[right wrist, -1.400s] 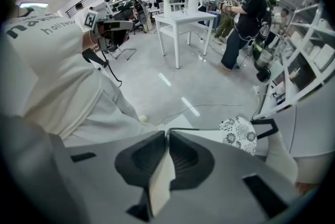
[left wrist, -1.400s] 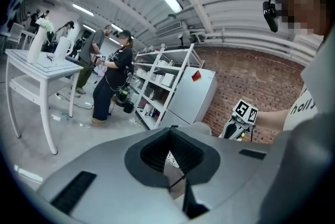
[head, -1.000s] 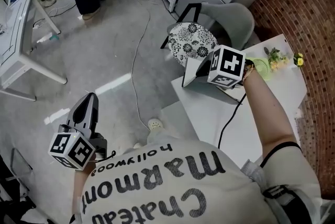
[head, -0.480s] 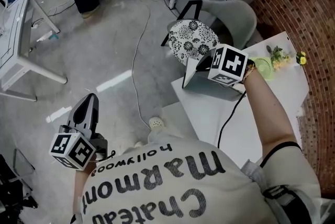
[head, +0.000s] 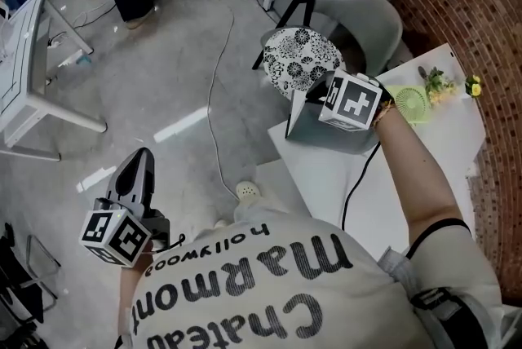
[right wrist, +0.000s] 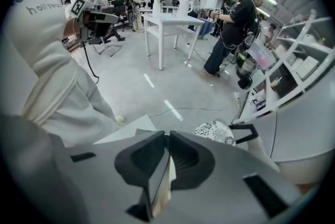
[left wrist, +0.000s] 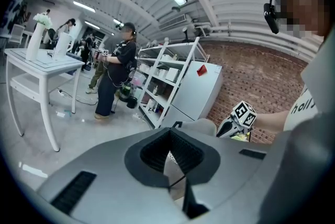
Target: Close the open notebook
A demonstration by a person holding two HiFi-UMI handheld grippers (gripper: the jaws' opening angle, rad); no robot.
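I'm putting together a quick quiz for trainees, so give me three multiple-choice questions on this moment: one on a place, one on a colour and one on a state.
1. Where is the left gripper?
A) held above the grey concrete floor, off the white table
B) resting on the table
C) lying on the floor

2. What colour is the small round fan on the table?
A) red
B) green
C) blue

3. How is the grey-covered notebook?
A) flat and shut
B) on the floor
C) cover raised, right gripper shut on it

Answers:
1. A, the head view shows floor beneath it.
2. B, the fan is pale green.
3. C, the jaws pinch the upright cover.
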